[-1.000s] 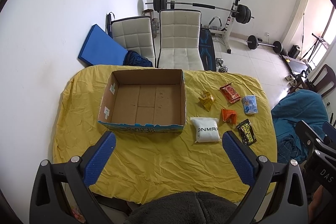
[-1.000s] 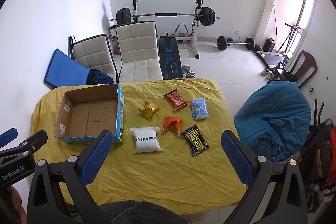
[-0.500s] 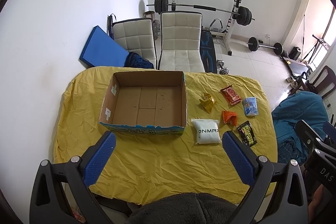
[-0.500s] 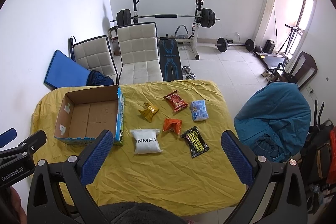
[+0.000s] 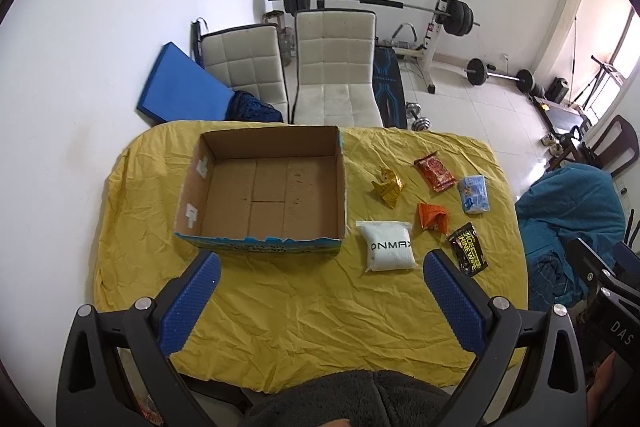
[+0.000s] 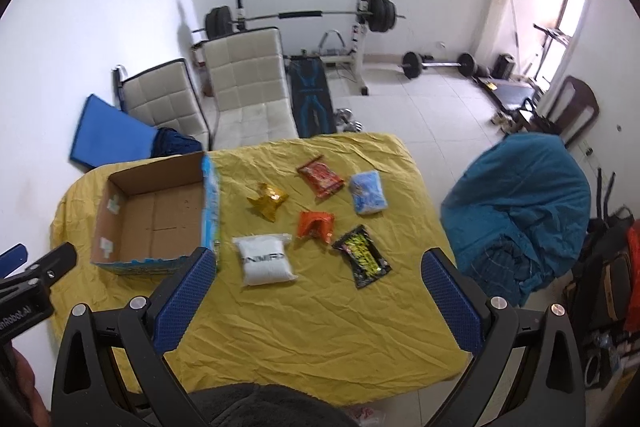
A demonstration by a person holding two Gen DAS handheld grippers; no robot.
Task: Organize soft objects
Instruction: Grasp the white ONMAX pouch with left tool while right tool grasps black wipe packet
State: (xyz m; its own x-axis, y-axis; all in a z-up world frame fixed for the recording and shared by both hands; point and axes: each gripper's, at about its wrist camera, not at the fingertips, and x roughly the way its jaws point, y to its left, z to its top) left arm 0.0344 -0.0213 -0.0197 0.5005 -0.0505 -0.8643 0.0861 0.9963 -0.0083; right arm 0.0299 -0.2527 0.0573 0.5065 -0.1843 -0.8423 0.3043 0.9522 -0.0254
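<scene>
Left wrist view: left gripper (image 5: pixel 318 289) is released, jaws wide, holding nothing, above the near table (image 5: pixel 320 307) edge. Right gripper (image 6: pixel 316 287) is likewise released. Six soft packets, including white pouch (image 5: pixel 389 251), lie right of the cardboard box (image 5: pixel 264 187).

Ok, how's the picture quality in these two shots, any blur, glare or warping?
Left wrist view: sharp; the print on the white packet is readable, the fisheye bows the walls, and the window at far right is blown out. Right wrist view: softer, with slight smear on the black packet, and the bright doorway is washed out.
</scene>
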